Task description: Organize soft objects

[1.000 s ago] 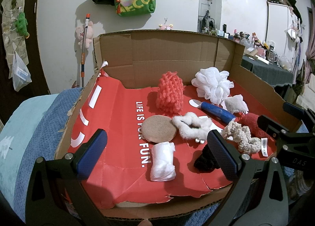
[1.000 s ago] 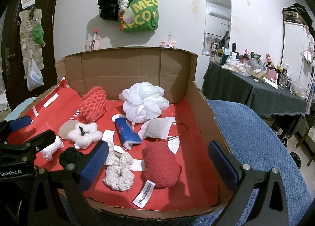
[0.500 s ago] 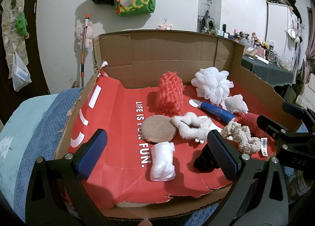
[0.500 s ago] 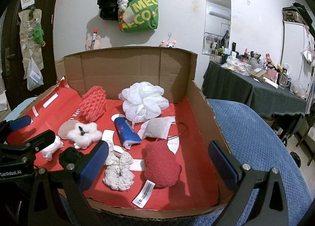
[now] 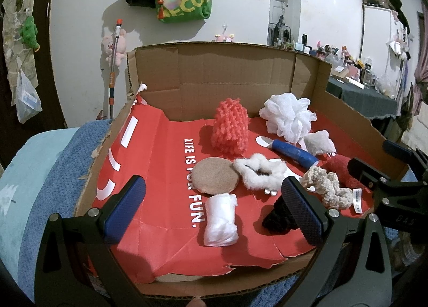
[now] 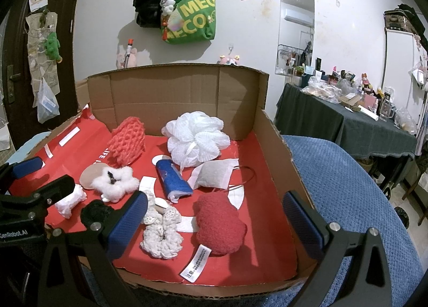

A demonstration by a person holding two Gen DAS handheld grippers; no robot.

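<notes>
A cardboard box with a red floor holds several soft objects. In the left wrist view: an orange net sponge, a white bath pouf, a tan round pad, a white rolled cloth, a fluffy white piece, a black scrunchie and a cream scrunchie. In the right wrist view: a red plush pad, a blue roll and a white pouch. My left gripper and right gripper are open and empty at the box's near edge.
The box sits on a blue blanket. A green bag and a black bag hang on the wall behind. A cluttered dark table stands at the right. A door is at the left.
</notes>
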